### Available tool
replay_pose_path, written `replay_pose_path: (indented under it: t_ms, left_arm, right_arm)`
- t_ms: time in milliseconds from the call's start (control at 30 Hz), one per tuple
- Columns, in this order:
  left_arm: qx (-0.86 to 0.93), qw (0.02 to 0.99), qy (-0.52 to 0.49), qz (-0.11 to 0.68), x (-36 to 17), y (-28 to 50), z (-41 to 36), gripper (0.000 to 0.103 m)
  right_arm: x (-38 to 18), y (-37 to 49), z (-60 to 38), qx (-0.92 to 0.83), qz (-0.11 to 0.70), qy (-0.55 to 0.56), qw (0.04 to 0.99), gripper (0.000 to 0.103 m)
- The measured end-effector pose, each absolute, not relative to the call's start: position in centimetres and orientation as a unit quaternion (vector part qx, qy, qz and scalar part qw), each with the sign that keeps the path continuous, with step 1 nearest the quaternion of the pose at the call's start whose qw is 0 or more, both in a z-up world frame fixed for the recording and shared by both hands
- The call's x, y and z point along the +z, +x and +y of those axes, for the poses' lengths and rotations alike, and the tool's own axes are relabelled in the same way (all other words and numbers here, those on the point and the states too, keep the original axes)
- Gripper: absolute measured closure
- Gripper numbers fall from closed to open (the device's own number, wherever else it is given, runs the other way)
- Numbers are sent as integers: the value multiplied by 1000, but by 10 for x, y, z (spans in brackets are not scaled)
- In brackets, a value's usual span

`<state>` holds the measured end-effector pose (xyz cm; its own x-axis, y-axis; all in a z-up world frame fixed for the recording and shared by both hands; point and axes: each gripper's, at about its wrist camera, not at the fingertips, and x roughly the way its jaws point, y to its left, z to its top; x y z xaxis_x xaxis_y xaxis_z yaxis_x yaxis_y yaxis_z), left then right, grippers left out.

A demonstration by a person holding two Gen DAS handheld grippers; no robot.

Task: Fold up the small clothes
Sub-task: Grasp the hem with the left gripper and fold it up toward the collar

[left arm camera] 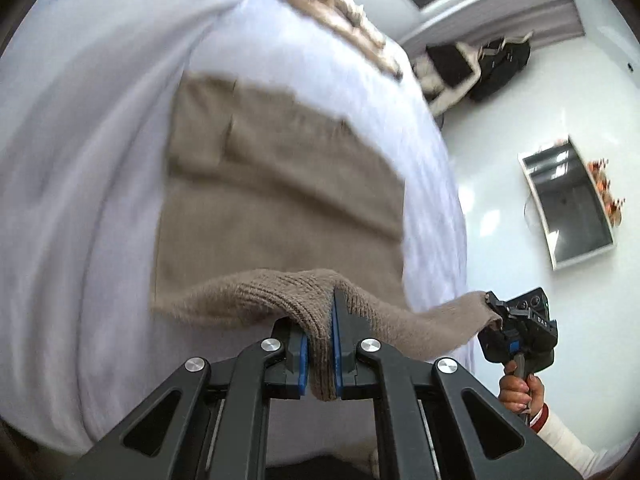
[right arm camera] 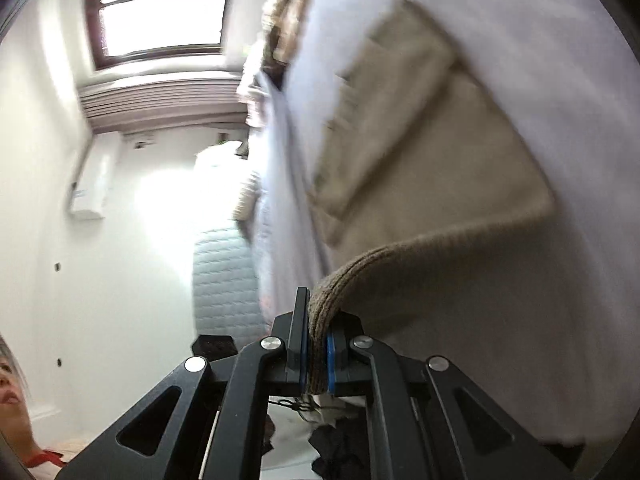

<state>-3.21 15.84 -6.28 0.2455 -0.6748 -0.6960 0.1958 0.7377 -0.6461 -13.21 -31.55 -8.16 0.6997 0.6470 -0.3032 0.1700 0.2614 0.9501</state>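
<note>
Taupe ribbed-knit wool garment [left arm camera: 280, 200], hem pinched in left gripper [left arm camera: 320, 344] and right gripper [right arm camera: 316, 344]; "DAS" partly legible on right gripper.

both wrist views look close along their tongs, sharing the tan sweater [left arm camera: 280, 184] [right arm camera: 432, 184].

A tan knitted sweater [left arm camera: 280, 184] lies spread on a white bed, sleeves folded across its body, its ribbed hem [right arm camera: 360, 276] lifted off the bedding at two points and sagging between them
</note>
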Motion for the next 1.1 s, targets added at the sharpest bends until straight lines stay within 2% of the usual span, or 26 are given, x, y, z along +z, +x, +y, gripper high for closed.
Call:
replay_pose_path:
  t_ms: [167, 267, 367, 500, 600, 667, 700, 733, 767, 800, 833, 867, 900, 933, 1000, 1033, 1100]
  left_arm:
    - [-273, 790, -213, 506, -24, 47, 138, 93]
    - [-257, 804, -191, 501, -26, 91, 109, 93]
    - [-228, 806, -175, 517, -50, 137, 90, 93]
    - [-172, 789, -171, 565, -114, 187, 70, 93]
    - [-126, 794, -139, 578, -142, 206, 59, 93]
    - [-97, 793, -124, 589, -155, 213, 55, 80]
    - [-78, 796, -112, 590, -160, 217, 53, 60]
    - [-70, 800, -108, 586, -162, 219, 53, 47]
    - [-65, 807, -106, 577, -161, 221, 53, 45]
    - [-61, 811, -101, 574, -159, 222, 52, 38]
    - [-57, 815, -95, 569, -155, 222, 52, 22]
    - [-48, 822, -83, 561, -149, 222, 53, 12]
    - [-39, 832, -67, 550, -140, 220, 54, 6]
    - [-37, 839, -54, 541, -132, 218, 56, 6]
    - [-40, 843, -42, 534, -116, 215, 62, 6]
    - [-47, 841, -42, 537, -112, 213, 64, 6]
    - [-67, 833, -50, 547, -109, 210, 70, 6]
  right_arm:
    - [-41, -48, -345, 208, 317, 571, 729, 96]
    - [-30, 12, -361, 217, 324, 554, 736, 96]
    - [-43, 58, -373, 212, 336, 559, 728, 96]
    - [-90, 113, -393, 172, 382, 561, 714, 96]
    - [-131, 143, -400, 135, 408, 571, 700, 96]
    - [-155, 155, -406, 117, 404, 591, 688, 96]
    - [-161, 159, -408, 112, 402, 597, 685, 96]
    - [-168, 161, -413, 107, 401, 603, 682, 96]
    - [-174, 165, -416, 101, 400, 608, 679, 96]
    - [-176, 167, -418, 98, 400, 610, 677, 96]
    - [-177, 169, -421, 93, 401, 609, 678, 95]
    - [-177, 172, -424, 89, 401, 608, 680, 92]
    - [-174, 174, -426, 81, 401, 603, 685, 92]
    - [-169, 180, -428, 73, 402, 597, 691, 87]
    - [-157, 182, -434, 63, 407, 580, 703, 54]
    - [-149, 182, -435, 63, 405, 573, 710, 30]
    - [-133, 183, -436, 70, 395, 555, 729, 29]
